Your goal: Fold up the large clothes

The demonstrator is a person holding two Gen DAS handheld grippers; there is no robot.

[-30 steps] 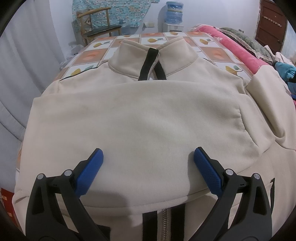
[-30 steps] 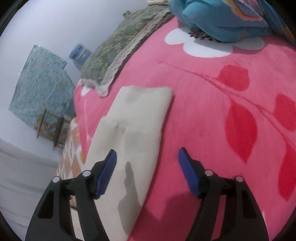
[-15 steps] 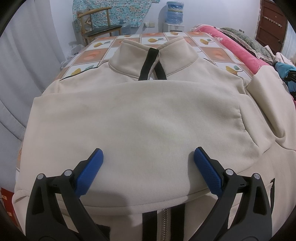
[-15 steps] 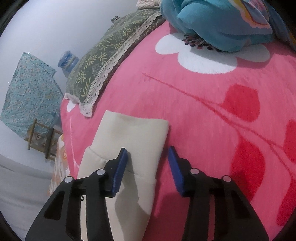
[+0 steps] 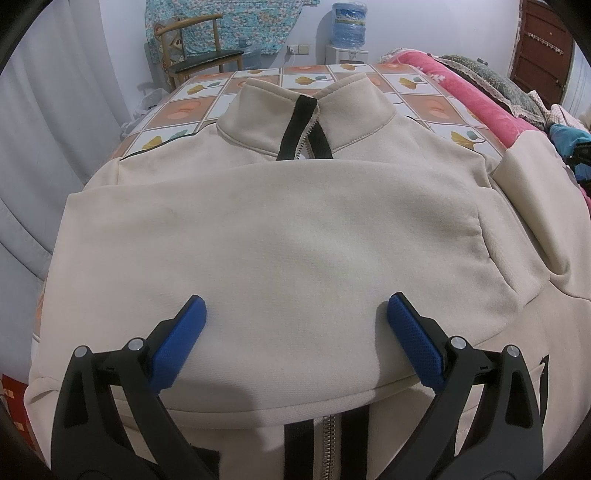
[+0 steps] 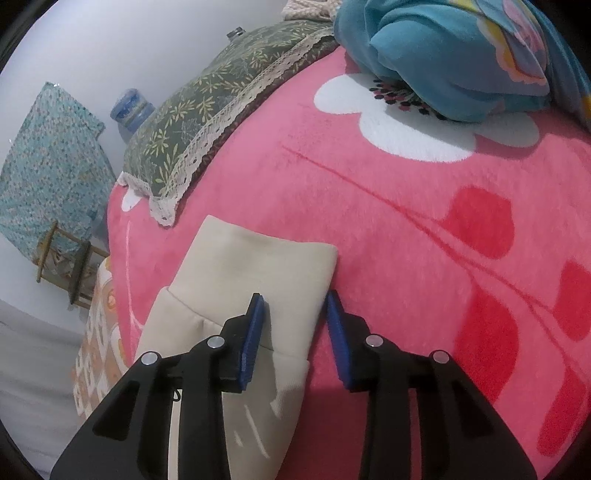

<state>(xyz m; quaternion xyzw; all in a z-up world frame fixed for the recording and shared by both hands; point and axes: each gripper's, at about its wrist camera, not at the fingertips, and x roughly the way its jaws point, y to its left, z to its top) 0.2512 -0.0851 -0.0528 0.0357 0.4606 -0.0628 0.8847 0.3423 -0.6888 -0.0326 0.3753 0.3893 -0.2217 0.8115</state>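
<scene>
The left wrist view looks steeply down past the left gripper point(image 5: 295, 328), close over the cream jacket point(image 5: 288, 229), facing the chair point(image 5: 199, 48) beyond its tips. The right wrist view looks down past the right gripper point(image 6: 295, 325), close over the sleeve cuff point(image 6: 258, 266) on the pink blanket point(image 6: 406, 221). Both views share the blanket, chair and water bottle point(image 5: 349, 18).

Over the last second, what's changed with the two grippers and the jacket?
The right gripper moved in over the cuff of the cream sleeve and its jaws are closing around the cuff's edge, not yet pinching it. The left gripper stayed open and still above the folded jacket.
</scene>
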